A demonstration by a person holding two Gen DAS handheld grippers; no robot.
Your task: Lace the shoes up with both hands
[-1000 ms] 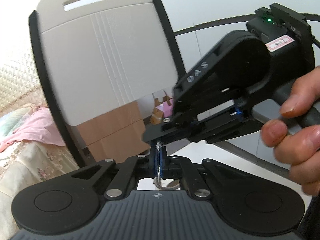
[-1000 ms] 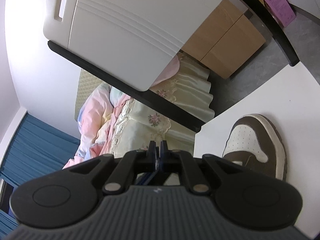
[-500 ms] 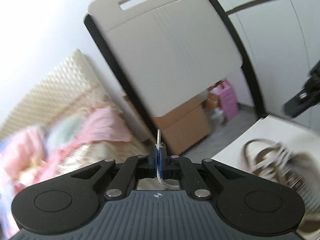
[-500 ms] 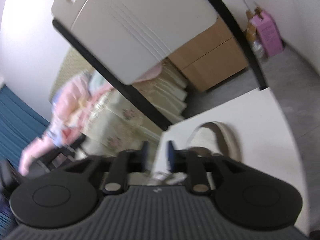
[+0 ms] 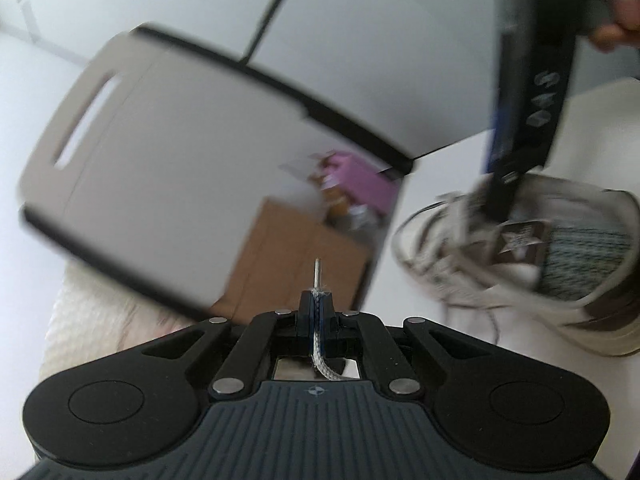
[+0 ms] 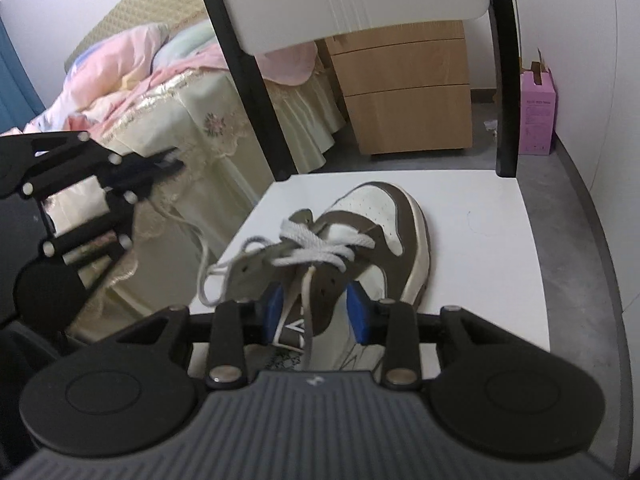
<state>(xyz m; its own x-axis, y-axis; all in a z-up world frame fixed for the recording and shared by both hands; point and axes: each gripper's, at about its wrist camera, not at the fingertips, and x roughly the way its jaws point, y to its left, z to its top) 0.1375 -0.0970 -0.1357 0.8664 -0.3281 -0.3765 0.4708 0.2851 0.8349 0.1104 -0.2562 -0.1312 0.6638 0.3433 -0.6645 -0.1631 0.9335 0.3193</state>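
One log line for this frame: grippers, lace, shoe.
left gripper: shut on lace end | right gripper: open, jaws just opened, straddling tongue | shoe: on chair seat

Right gripper (image 6: 316, 312) fingers (image 6: 357, 312) parted, just closing slightly, straddling the shoe (image 6: 360, 236) tongue and lace (image 6: 308, 316)

shoe (image 6: 372, 236) on chair seat (image 6: 480, 240) | drawer unit (image 6: 404, 92) behind chair | bed (image 6: 168, 112) left

The right gripper (image 6: 316, 312), closed and aimed past the shoe (image 6: 372, 232) a second ago, now hangs over its tongue, its jaws having just been opening, then narrowing slightly, a loose lace (image 6: 307, 312) between them. The left gripper (image 5: 318, 312) has rolled, bringing the shoe into its view.
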